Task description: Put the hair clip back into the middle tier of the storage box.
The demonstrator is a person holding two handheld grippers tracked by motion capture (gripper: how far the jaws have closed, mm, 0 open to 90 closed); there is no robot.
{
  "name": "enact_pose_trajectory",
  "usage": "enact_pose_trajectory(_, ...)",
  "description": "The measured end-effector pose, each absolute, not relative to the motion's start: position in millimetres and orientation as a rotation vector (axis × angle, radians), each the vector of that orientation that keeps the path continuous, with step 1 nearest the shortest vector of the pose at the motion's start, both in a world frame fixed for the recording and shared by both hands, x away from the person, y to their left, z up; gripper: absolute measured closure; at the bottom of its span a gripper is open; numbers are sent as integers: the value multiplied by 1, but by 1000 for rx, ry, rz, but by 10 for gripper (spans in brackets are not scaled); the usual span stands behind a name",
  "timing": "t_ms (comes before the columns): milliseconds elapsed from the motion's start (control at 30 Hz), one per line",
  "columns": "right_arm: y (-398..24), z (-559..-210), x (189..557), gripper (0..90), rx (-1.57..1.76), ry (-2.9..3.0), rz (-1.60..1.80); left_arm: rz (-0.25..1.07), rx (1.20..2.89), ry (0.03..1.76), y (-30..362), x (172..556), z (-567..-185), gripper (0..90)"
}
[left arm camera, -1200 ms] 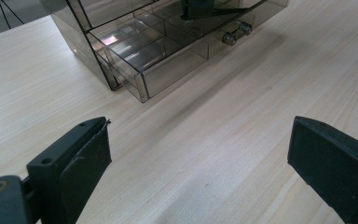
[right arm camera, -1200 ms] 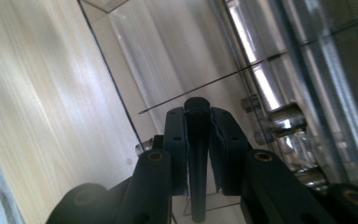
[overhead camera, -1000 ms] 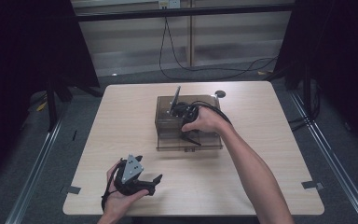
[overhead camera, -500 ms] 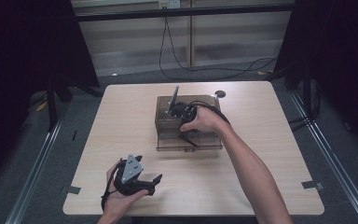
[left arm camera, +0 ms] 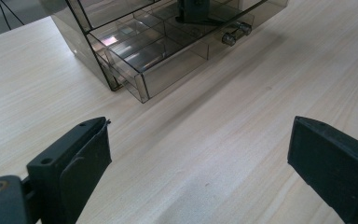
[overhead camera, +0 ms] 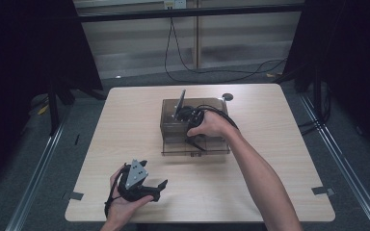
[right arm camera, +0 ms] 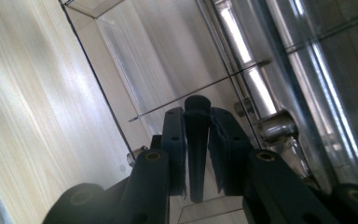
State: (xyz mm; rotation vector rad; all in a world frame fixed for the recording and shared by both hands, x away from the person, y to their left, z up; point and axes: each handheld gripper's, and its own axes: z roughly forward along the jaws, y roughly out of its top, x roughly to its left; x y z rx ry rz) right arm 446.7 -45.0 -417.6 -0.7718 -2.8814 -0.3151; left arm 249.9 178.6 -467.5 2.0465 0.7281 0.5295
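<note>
Pale wooden worktop (overhead camera: 279, 144). At its middle, toward the far edge: smoky clear plastic drawer box (overhead camera: 173, 127), drawer drawn toward the near edge. Over the drawer, right tool (right arm camera: 196, 114) pinched on slim black tapered peg (right arm camera: 196, 140). Probably light, stiff, slick; best gripped mid-length. Left tool (left arm camera: 200, 140) gaping, empty, by the near-left corner.
</note>
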Motion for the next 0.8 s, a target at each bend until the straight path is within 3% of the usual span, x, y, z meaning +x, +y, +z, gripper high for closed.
enact_pose_trajectory(800, -62, -410, 440, 725, -785, -2859, -448, 520, 2047, 742, 179, 253, -471, 58)
